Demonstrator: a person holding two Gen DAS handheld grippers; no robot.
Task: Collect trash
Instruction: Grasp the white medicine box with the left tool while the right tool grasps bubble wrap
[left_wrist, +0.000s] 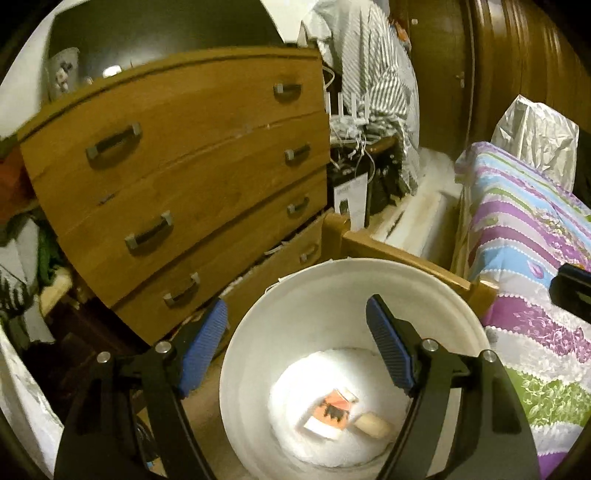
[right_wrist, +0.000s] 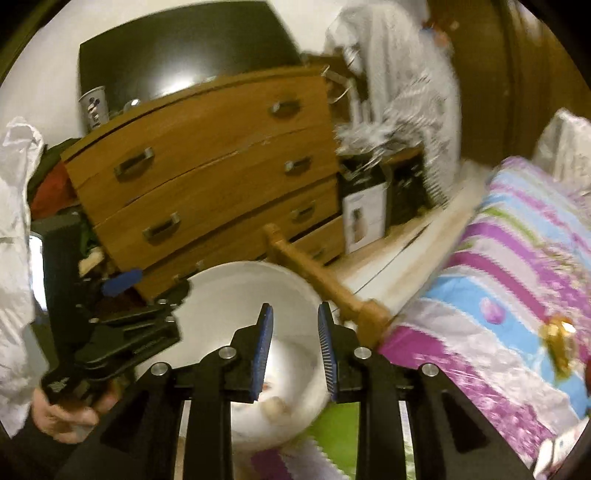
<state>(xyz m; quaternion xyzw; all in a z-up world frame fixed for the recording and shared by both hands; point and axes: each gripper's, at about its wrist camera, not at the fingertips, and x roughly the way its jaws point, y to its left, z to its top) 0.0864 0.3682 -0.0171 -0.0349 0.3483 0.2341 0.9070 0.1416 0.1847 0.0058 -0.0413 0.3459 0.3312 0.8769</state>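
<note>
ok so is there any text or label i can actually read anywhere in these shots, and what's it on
None can be read.
White box beside the dresser: printed label, too small.
Orange wrapper in the white bucket: print blurred.
Cup on the dresser: dark pattern, no letters legible.

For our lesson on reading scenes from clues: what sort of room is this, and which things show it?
Most likely a bedroom: a bed with a striped floral cover, a wooden chest of drawers beside it, and clothes hanging behind.
</note>
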